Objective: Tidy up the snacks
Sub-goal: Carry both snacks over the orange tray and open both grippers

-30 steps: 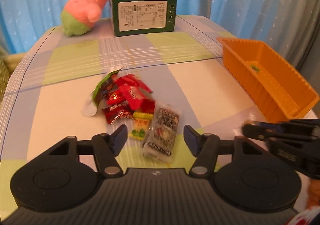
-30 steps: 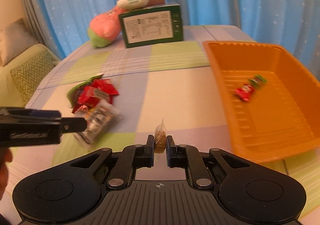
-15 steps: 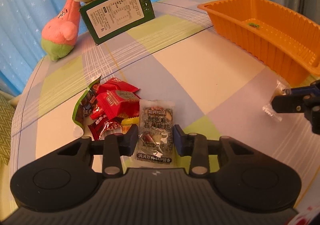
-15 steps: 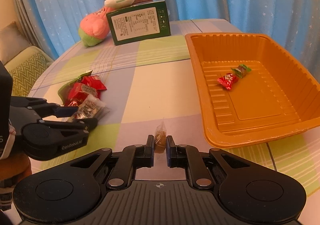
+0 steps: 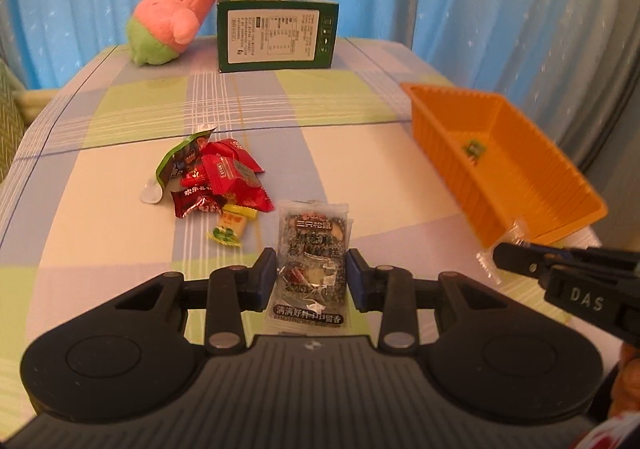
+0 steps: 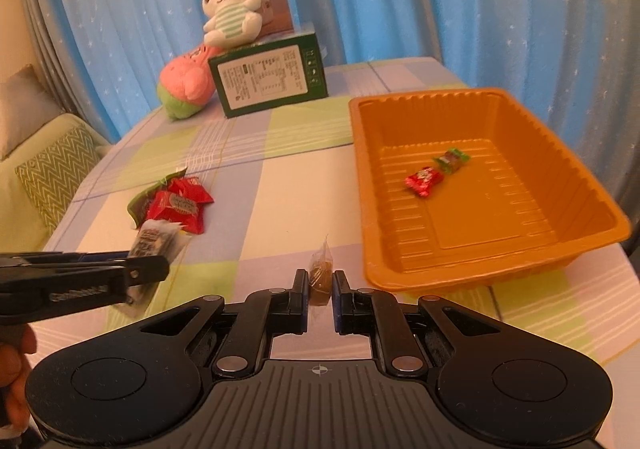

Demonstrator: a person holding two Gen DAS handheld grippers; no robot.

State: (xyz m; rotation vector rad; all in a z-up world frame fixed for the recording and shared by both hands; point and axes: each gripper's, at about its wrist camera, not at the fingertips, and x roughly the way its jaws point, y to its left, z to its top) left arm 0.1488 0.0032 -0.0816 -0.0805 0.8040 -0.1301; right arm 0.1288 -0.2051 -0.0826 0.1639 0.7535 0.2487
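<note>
The left gripper (image 5: 312,269) has its jaws pinching a dark walnut snack packet (image 5: 313,261) by its two long edges, so the packet's long axis runs straight out along the line the gripper points. The right gripper (image 6: 321,285) has its jaws pressed tight on a small amber candy in clear wrap (image 6: 320,276), whose twisted end sticks up past the tips.

Taking the orange tray (image 6: 592,237) as the landmark: the amber candy sits just off the tray's near left corner, close to the rim, and the right gripper is clearly the nearer of the two. The coming move looks like a short carry up and to the right, over the rim. The walnut packet is well to the tray's left, beyond the right gripper, so it has the longer trip and would have to cross the space the right gripper occupies; letting the right one drop first seems the safer order. With the packet's long axis pointing ahead, it should clear the tray wall end-on.

Inside the tray lie a red wrapped candy (image 6: 423,182) and a green wrapped candy (image 6: 452,159), near the middle. Far to the tray's left on the tabletop (image 6: 280,185) rests the remaining pile of snacks (image 5: 216,181), red packets, a green one and a small yellow sweet, still to be moved.
</note>
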